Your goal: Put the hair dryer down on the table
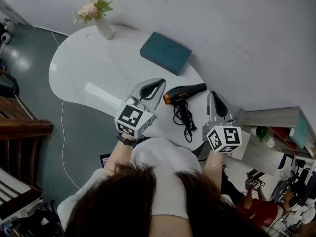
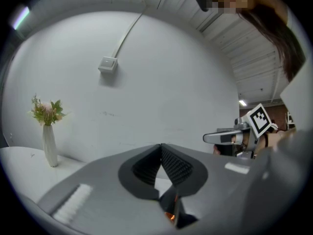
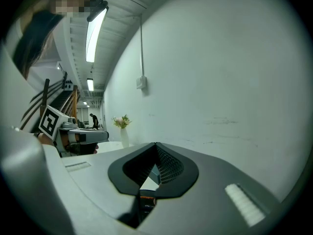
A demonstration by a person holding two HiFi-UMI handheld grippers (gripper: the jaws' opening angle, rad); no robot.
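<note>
Hair dryer [image 1: 183, 94] lies on white table [image 1: 98, 63] beside wall [image 1: 237, 33]; left claw [image 1: 159, 85], right claw [image 1: 213, 98] both closed.

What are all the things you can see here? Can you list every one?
table: one, white, rounded, against the wall
vase: one, white, far edge of the table by the wall
flowers: one bunch, pink with green leaves, in the vase
box: one, dark teal, flat on the table near the wall
hair dryer: one, black with an orange ring at the nozzle, lying on the table between the two grippers
cord: one, black, bunched on the table next to the hair dryer, on the person's side
left gripper: one, grey with a marker cube, jaws shut and empty, left of the hair dryer
right gripper: one, grey with a marker cube, jaws shut and empty, right of the hair dryer
</note>
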